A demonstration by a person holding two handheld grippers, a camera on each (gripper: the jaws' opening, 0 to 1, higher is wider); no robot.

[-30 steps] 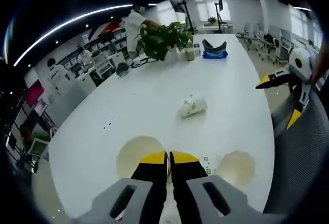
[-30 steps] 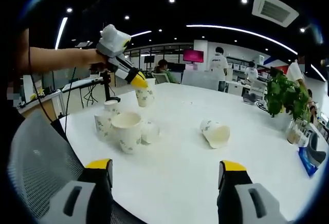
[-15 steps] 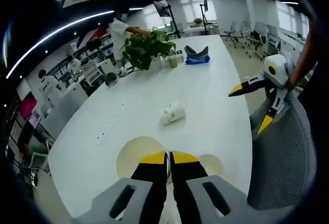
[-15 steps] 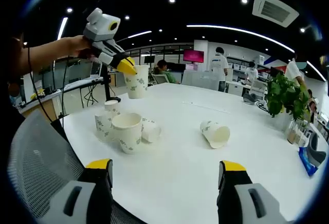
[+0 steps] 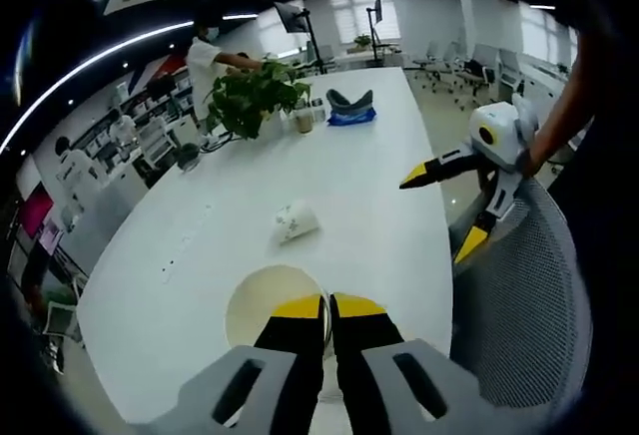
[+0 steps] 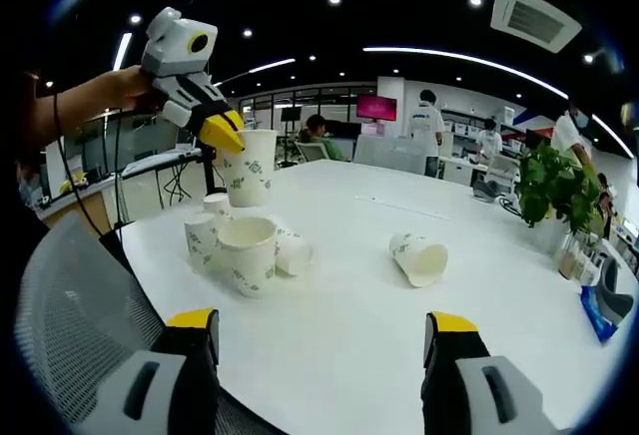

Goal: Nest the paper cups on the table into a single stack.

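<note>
Cup (image 6: 250,167) in left gripper (image 6: 222,136), above cups (image 6: 245,252).

Paper cups (image 6: 247,252) ahead-left of right claw (image 6: 324,341): white, green print, cream interiors. Cup (image 6: 249,167) in left claw (image 6: 222,136): same. Both claws: grey bodies, black jaws, yellow tips. Table (image 6: 359,305): plain white. Chair mesh (image 6: 70,315): grey.

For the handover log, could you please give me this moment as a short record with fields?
left gripper: shut on the rim of a held cup, in the air above the cluster
right gripper: open, empty
upright cups: clustered on the white table
tipped cup: on its side, apart from the cluster
potted plant: far end of the table
</note>
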